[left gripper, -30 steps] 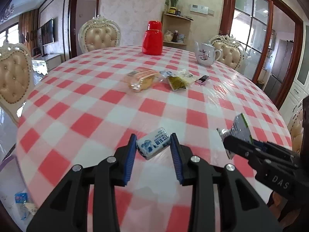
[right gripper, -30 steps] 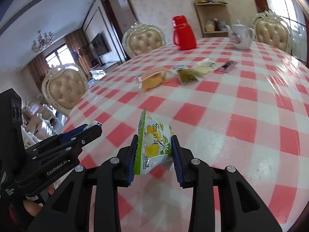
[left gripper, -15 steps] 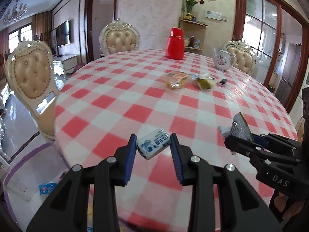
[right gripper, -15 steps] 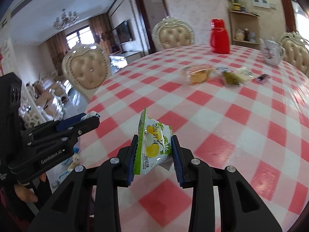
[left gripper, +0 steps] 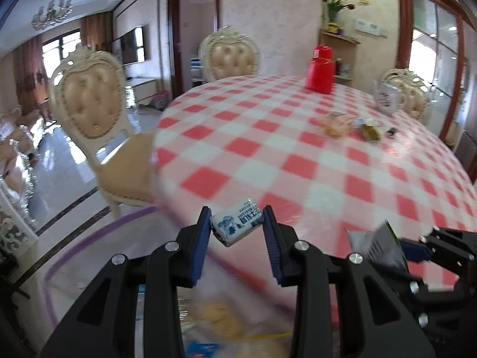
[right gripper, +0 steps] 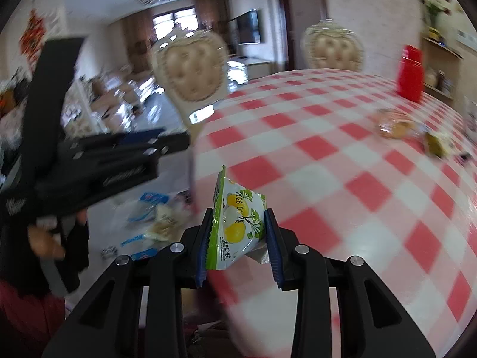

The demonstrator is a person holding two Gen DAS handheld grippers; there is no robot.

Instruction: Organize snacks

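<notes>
Hanging just off the worktop (left gripper: 298, 155) edge, the left hand-held gripper (left gripper: 235, 232) is pinching a blue-white candy (left gripper: 237, 225) endwise; the right hand-held gripper (right gripper: 238, 235) is clamping an upright lemon packet (right gripper: 235, 223). Blurred snacks (right gripper: 155, 217) are lying below, nearer the left.

Your left gripper (left gripper: 236, 229) is clamped on a small blue-and-white packet (left gripper: 237, 224), fingers pointing toward twelve o'clock. Your right gripper (right gripper: 238, 231), at its three o'clock, pinches a green-and-yellow packet (right gripper: 235, 223) held upright.
</notes>
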